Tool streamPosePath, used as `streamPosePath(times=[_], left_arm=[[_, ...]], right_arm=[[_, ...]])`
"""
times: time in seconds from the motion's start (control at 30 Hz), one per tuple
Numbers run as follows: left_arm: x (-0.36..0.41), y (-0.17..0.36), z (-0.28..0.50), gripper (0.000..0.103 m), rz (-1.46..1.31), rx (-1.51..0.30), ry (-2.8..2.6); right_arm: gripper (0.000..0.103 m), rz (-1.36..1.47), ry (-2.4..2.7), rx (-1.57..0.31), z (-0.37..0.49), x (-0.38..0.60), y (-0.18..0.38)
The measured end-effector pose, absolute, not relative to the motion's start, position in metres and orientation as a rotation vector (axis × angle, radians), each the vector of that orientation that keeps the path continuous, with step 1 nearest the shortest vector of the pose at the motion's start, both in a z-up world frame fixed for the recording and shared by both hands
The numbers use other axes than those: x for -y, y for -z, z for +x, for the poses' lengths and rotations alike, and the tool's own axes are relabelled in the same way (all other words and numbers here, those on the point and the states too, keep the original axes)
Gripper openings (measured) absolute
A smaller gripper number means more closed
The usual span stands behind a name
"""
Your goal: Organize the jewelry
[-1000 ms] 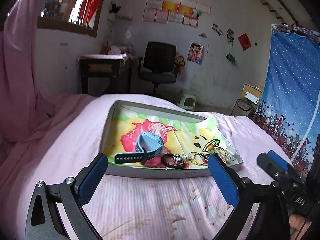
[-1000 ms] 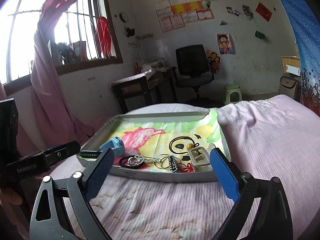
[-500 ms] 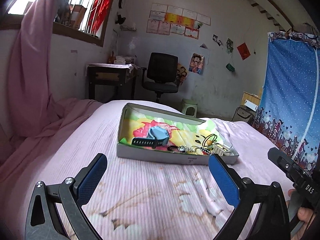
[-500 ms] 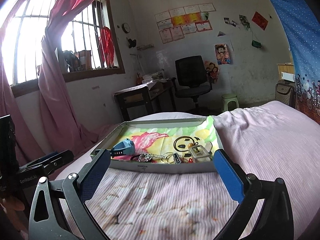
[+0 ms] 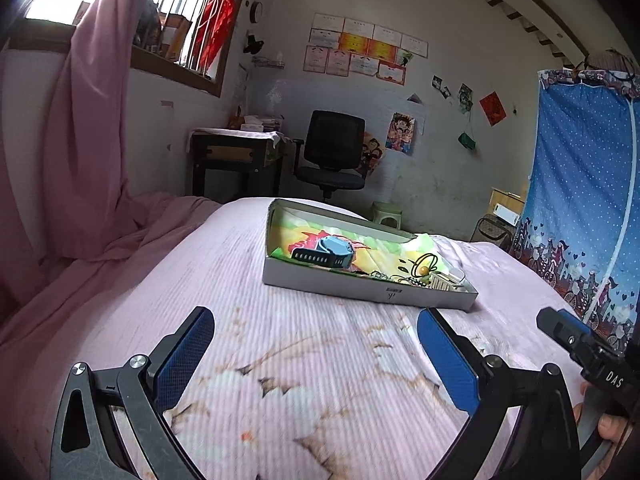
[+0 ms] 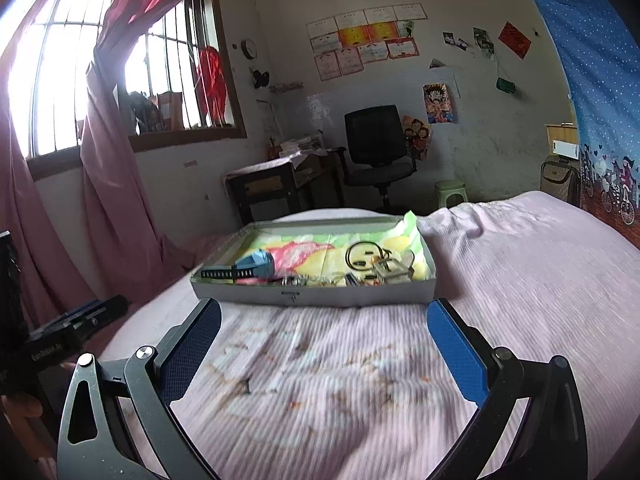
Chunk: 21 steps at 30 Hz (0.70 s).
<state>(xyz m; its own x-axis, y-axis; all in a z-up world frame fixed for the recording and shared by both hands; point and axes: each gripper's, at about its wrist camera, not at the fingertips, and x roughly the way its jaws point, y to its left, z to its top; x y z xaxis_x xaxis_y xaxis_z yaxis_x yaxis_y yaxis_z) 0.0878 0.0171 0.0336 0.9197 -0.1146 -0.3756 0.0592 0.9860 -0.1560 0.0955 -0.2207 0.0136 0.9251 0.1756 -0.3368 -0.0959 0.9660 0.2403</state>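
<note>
Wide bed (image 5: 280, 360) under a pink ribbed sheet with a faded flower print. Pink curtain (image 6: 112, 140) beside the barred window on the left; blue dotted curtain (image 5: 580, 180) on the right. Black office chair (image 6: 376, 148) and dark desk (image 5: 236, 156) against the far wall.

Shallow grey box (image 6: 312, 294) lying flat on the bed, lined with bright yellow, green and pink paper. Inside, toward its left end, a blue watch (image 5: 328, 250) with a black strap. Toward the right end, a black ring (image 6: 358, 256), a pale square clip (image 6: 390, 266), and a small tangle of key rings and chain (image 6: 316, 280) against the near wall; too small to tell apart.

Left gripper (image 5: 316, 354) above the sheet, short of the box, jaws spread wide, holding nothing. Right gripper (image 6: 324, 346) likewise, just before the box's near wall, jaws spread wide, holding nothing.
</note>
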Motion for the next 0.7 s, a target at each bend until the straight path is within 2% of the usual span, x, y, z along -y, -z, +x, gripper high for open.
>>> streamPosePath(times=[0.7], left_arm=[[-0.016,-0.006,0.064,0.102,-0.112,-0.387,0.093]], right_arm=[[0.101,0.206,-0.106,-0.409,0.072,0.210,0.012]])
